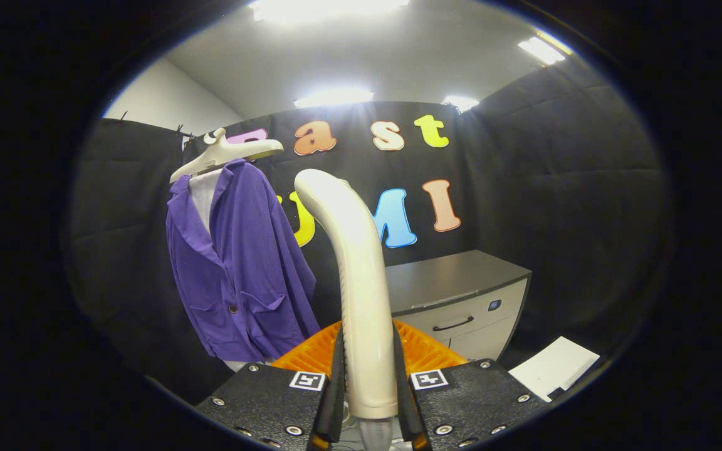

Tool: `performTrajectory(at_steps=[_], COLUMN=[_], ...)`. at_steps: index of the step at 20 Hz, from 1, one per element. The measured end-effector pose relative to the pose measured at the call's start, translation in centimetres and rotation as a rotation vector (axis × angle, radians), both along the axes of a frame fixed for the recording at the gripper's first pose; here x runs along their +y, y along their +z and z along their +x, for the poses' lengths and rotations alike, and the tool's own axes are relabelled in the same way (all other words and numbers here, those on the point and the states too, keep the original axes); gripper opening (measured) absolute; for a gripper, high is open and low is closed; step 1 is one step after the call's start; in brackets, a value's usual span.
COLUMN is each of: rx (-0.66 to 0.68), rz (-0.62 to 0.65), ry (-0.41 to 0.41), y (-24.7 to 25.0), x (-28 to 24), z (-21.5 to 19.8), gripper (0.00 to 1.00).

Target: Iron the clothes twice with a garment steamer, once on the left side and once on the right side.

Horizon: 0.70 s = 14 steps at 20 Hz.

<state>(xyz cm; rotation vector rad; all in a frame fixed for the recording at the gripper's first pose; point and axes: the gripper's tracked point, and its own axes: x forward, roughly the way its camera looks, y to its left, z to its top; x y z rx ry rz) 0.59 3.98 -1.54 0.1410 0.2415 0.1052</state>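
Both fingers of the gripper (367, 382) clamp the pale garment steamer (351, 275) handle, which rises upright between them. Ahead to the left, a purple shirt (235, 269) hangs on a hanger (226, 153).

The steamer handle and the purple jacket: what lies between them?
Nothing. In the gripper view only black booth cloth shows between the steamer handle, clamped by the gripper, and the purple jacket.

steamer handle (361, 300) between the fingers: glossy smooth plastic | purple shirt (242, 275) beyond, left: soft matt cloth | hanger (226, 153): smooth plastic | cabinet (455, 294) beyond, right: matt top
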Motion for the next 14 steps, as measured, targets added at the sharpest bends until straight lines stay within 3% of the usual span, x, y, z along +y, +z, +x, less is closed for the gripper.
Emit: performTrajectory(at_steps=[5,14], rx=[0.0,0.037], rz=[0.025,0.008], ry=[-0.028,0.02], y=[0.1,-1.2], x=[-1.1,-0.4], z=[-0.1,-0.6], gripper=[0.36,0.36])
